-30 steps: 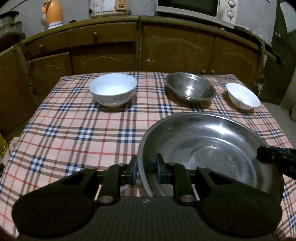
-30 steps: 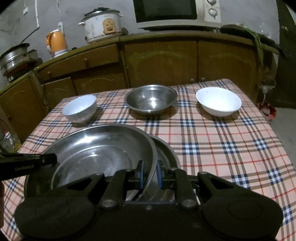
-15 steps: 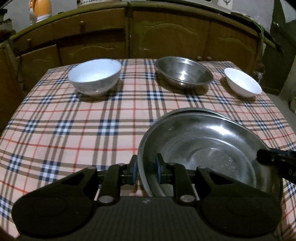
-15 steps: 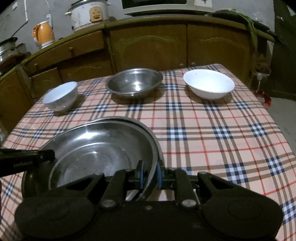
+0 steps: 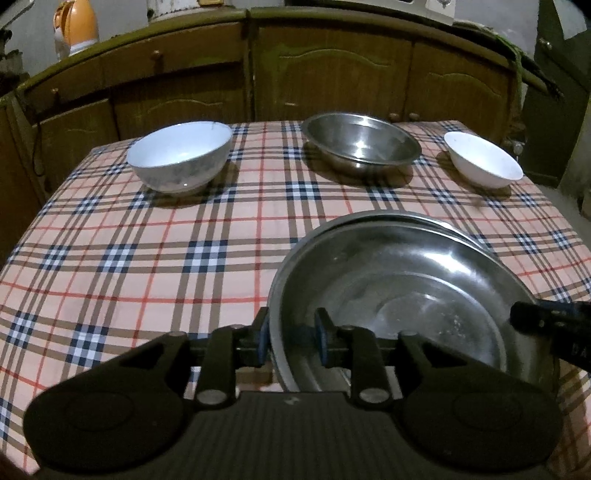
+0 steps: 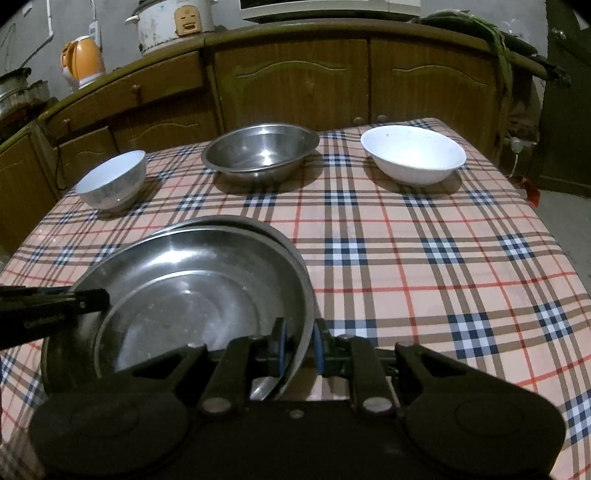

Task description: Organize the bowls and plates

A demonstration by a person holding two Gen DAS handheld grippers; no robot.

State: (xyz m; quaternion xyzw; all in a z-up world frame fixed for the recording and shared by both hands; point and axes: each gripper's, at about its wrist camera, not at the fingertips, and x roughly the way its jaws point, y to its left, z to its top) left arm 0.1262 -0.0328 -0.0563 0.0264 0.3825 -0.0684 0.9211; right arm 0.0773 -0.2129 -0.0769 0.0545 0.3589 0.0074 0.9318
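A large steel plate (image 5: pixel 399 291) sits on top of a second steel plate (image 5: pixel 436 219) whose rim shows just behind it, on the plaid tablecloth. My left gripper (image 5: pixel 291 334) straddles the top plate's left rim, jaws slightly parted. My right gripper (image 6: pixel 299 347) straddles the same plate's (image 6: pixel 192 295) right rim, also slightly parted. At the back stand a white patterned bowl (image 5: pixel 181 155), a steel bowl (image 5: pixel 360 142) and a plain white bowl (image 5: pixel 482 160).
Wooden cabinets (image 6: pixel 295 88) run behind the table. A rice cooker (image 6: pixel 173 22) and an orange kettle (image 6: pixel 83 61) stand on the counter. The plaid table (image 6: pixel 424 258) drops off at its right edge (image 6: pixel 554 236).
The top plate has come down onto the lower plate. Both grippers' jaws have widened slightly around its rim. The cameras have tilted down a little.
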